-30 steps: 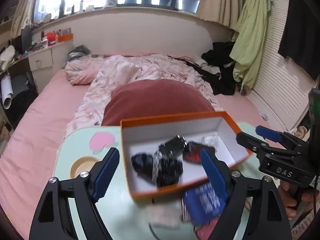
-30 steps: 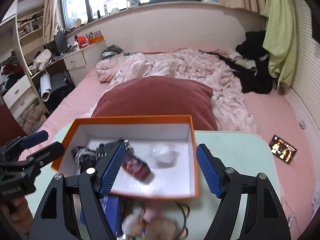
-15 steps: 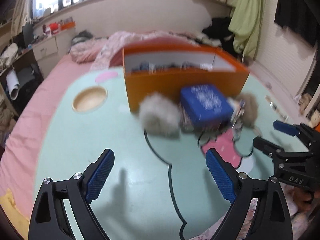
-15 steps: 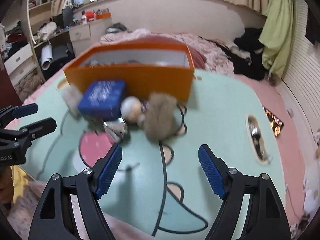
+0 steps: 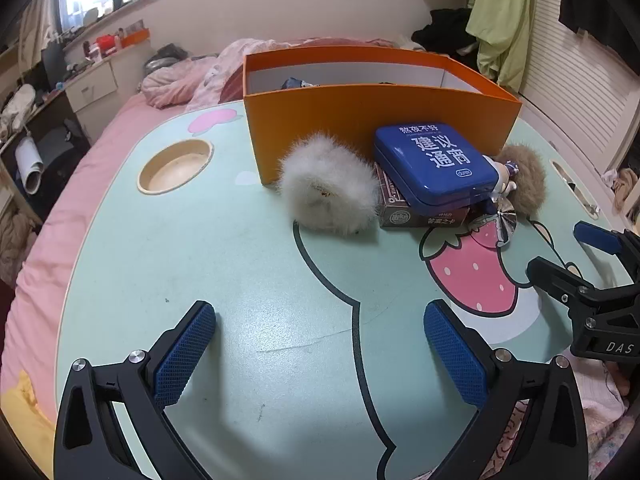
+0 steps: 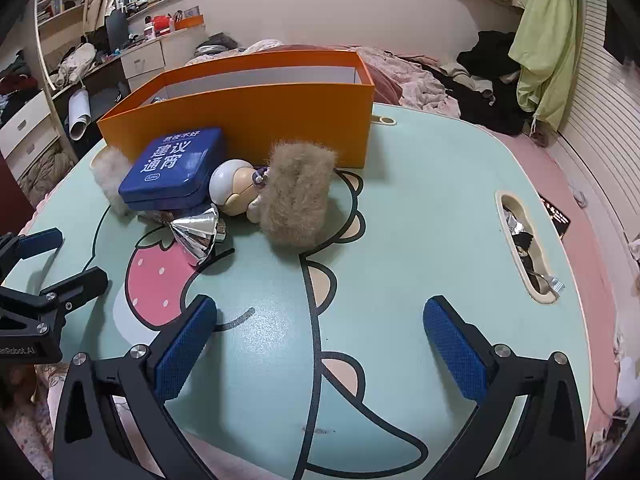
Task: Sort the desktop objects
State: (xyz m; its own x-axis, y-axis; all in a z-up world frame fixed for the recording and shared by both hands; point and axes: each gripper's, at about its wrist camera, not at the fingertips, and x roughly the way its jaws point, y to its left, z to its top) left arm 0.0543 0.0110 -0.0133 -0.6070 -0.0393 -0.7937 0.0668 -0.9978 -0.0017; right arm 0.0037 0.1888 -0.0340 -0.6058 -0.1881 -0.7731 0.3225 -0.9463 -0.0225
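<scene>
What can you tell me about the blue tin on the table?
The blue tin is a flat, rounded-corner box, metal by its look, with white writing on its shut lid. It lies tilted on a brown card box, just in front of the orange box, between the white fluffy thing and a small doll. No tool touches it.

Left gripper (image 5: 320,352) low in frame, fingers (image 5: 184,354) spread wide, just opened further, nothing between; right gripper (image 6: 320,346) likewise, empty, also just widened.

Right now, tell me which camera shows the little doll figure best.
The right wrist view: the doll figure lies unobstructed between blue tin and brown fluffy piece. The left wrist view shows only a sliver behind the tin.
</scene>
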